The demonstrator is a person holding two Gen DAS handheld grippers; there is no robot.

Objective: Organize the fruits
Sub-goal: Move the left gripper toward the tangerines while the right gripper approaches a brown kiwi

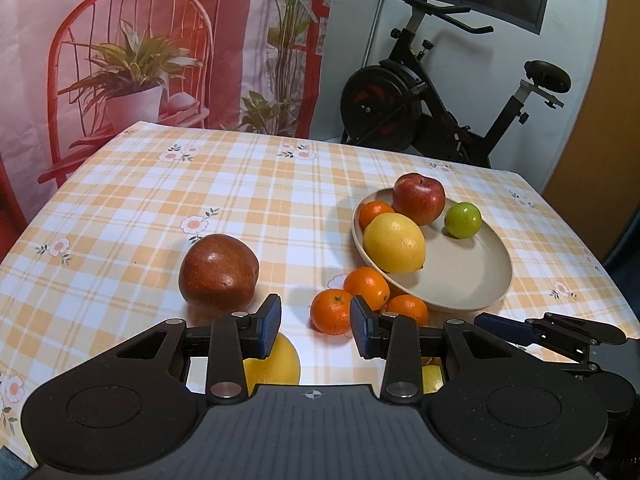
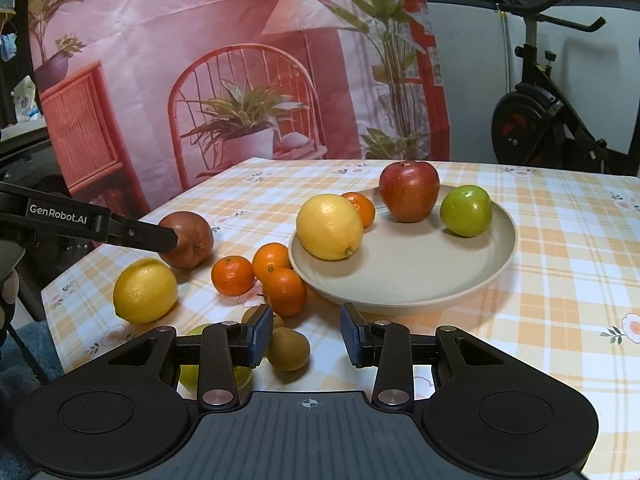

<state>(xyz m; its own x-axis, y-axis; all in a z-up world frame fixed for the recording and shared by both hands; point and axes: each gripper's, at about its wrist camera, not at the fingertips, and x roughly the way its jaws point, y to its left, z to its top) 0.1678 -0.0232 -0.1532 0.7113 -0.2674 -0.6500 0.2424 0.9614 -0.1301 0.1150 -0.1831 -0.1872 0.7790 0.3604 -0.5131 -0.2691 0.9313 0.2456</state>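
- Fruit sits partly sorted: I see a beige plate (image 2: 404, 280) holding a lemon (image 2: 329, 227), a red apple (image 2: 409, 191), a green apple (image 2: 466, 211) and one mandarin (image 2: 361, 209).
- Left of the plate, three mandarins (image 2: 276, 276) cluster against its rim; a second lemon (image 2: 145, 291) and a dark red apple (image 2: 188, 240) lie farther left.
- Near my right gripper (image 2: 306, 334), two brownish fruits (image 2: 288, 348), perhaps kiwis.
- Both tongs, left gripper (image 1: 316, 326) too, stand spread and empty.

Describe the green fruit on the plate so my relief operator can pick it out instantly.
Find the round beige plate on the checked tablecloth. On its far right side, beside the red apple, sits the small round green fruit. It is the only green piece on the plate.
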